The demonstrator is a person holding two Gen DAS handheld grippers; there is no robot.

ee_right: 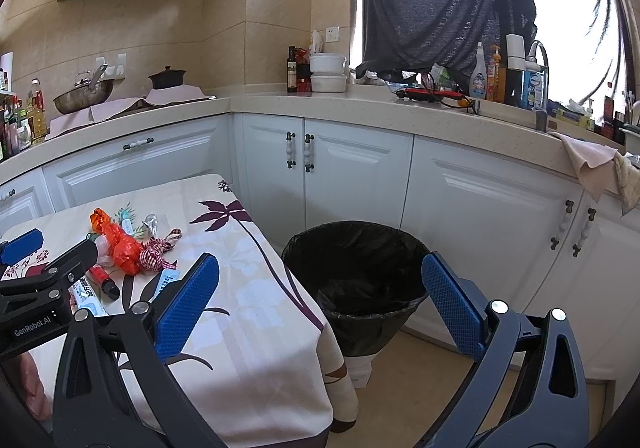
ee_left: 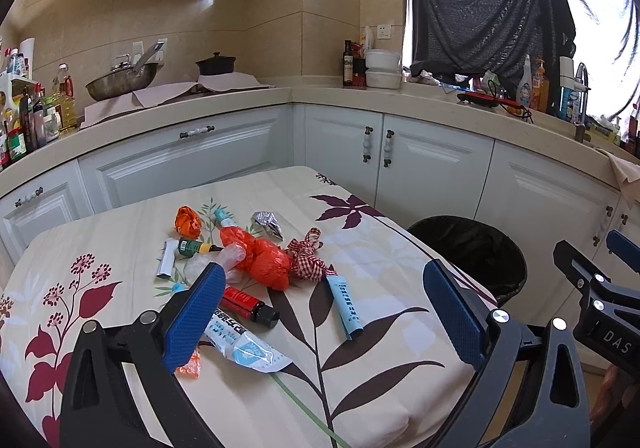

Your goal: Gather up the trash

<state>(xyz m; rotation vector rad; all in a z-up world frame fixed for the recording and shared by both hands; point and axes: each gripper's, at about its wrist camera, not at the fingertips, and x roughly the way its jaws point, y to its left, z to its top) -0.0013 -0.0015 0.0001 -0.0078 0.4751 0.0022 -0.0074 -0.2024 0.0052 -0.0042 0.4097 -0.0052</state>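
Trash lies scattered on the floral tablecloth [ee_left: 380,260]: an orange plastic bag [ee_left: 260,260], a small orange wad [ee_left: 187,222], a red checked ribbon [ee_left: 310,258], crumpled foil [ee_left: 267,223], a light blue tube [ee_left: 345,306], a red and black bottle [ee_left: 250,306], a green bottle [ee_left: 194,247] and a white-blue wrapper [ee_left: 244,348]. My left gripper [ee_left: 324,308] hovers open above the near part of the pile, holding nothing. My right gripper [ee_right: 320,304] is open and empty, over the table's right edge beside the black-lined bin [ee_right: 356,280]. The bin [ee_left: 476,252] stands on the floor right of the table.
White cabinets [ee_right: 352,168] and a beige countertop [ee_right: 360,104] wrap around the table. A wok [ee_left: 120,82], a dark pot [ee_left: 216,64], bottles [ee_left: 348,64] and containers stand on the counter. A faucet [ee_right: 536,60] and cloths [ee_right: 592,164] are at right.
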